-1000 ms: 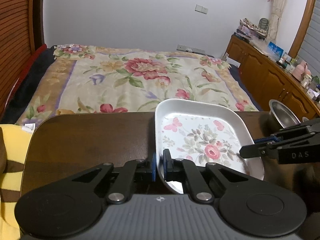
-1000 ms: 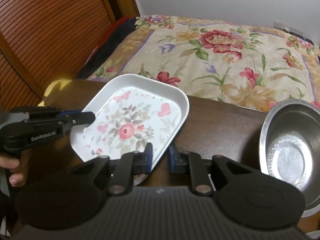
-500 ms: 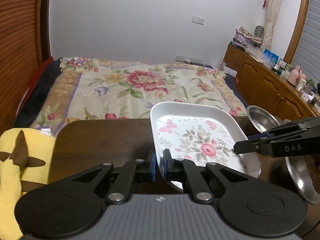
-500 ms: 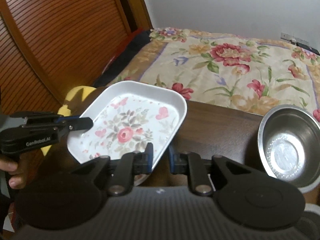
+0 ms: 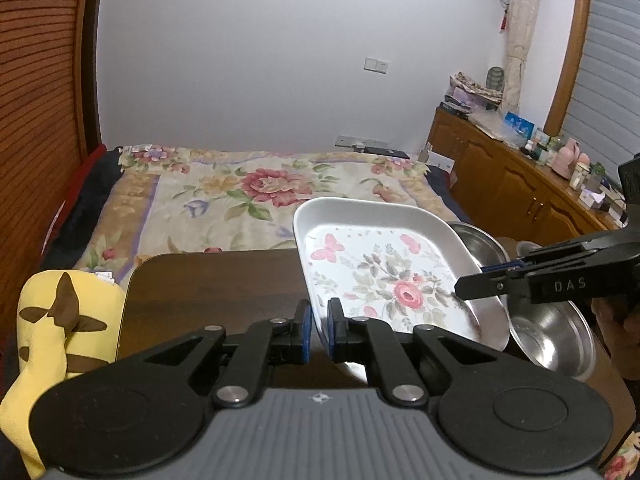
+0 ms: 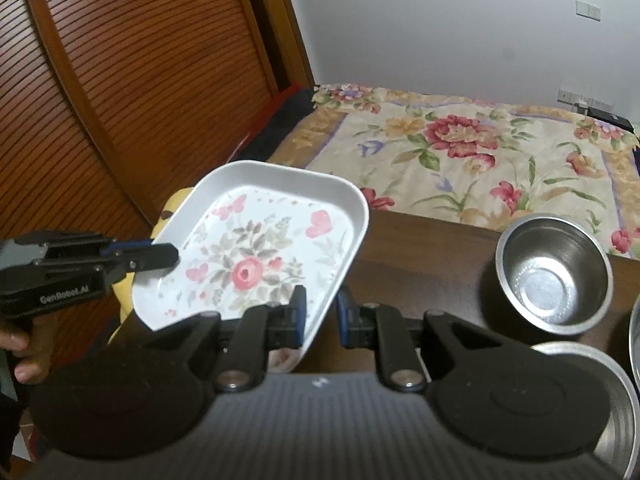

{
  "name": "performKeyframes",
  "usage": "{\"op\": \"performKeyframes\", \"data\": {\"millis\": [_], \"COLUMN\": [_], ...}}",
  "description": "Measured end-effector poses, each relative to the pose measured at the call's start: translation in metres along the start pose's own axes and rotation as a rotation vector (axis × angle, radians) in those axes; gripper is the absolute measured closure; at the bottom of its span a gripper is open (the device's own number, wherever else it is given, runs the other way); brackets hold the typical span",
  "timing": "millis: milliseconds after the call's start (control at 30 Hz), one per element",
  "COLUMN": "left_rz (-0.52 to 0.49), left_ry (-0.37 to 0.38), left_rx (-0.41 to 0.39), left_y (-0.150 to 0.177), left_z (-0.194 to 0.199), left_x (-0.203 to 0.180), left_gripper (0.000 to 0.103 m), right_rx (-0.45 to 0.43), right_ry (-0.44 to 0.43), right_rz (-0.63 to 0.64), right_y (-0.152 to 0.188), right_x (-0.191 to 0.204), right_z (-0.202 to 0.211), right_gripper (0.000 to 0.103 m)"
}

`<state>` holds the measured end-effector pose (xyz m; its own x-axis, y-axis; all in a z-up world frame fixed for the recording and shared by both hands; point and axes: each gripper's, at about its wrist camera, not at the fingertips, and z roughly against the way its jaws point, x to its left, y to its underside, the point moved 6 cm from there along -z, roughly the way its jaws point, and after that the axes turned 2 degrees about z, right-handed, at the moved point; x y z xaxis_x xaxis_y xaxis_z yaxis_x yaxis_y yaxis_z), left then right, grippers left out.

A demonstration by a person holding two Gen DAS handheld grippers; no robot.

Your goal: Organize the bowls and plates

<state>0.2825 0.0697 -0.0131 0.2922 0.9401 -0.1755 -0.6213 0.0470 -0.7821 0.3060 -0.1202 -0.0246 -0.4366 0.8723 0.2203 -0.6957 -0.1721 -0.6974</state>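
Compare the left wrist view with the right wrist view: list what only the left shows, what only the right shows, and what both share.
Only the left wrist view shows the wooden sideboard crowded with small items and the curtain.

Only the right wrist view shows the slatted wooden door and the person's hand.

Both show the floral tray, pinched at opposite rims by the left gripper and right gripper, the small steel bowl, the dark table, and the flowered bedspread.
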Motion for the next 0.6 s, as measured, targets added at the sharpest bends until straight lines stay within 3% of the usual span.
{"op": "performKeyframes", "data": {"millis": [600], "left_rz": [-0.001], "left_ry": [0.025], "left_rx": [-0.004], "left_y": [0.047], "left_z": [0.045], "left_x": [-0.028], "left_gripper": [0.094], "right_rx": [0.003], "right_ry": [-0.018], "right_rz": [0.013], "right_y": [0.051], "right_x": [0.019], "right_z": [0.041], "right_gripper": [0.085]}}
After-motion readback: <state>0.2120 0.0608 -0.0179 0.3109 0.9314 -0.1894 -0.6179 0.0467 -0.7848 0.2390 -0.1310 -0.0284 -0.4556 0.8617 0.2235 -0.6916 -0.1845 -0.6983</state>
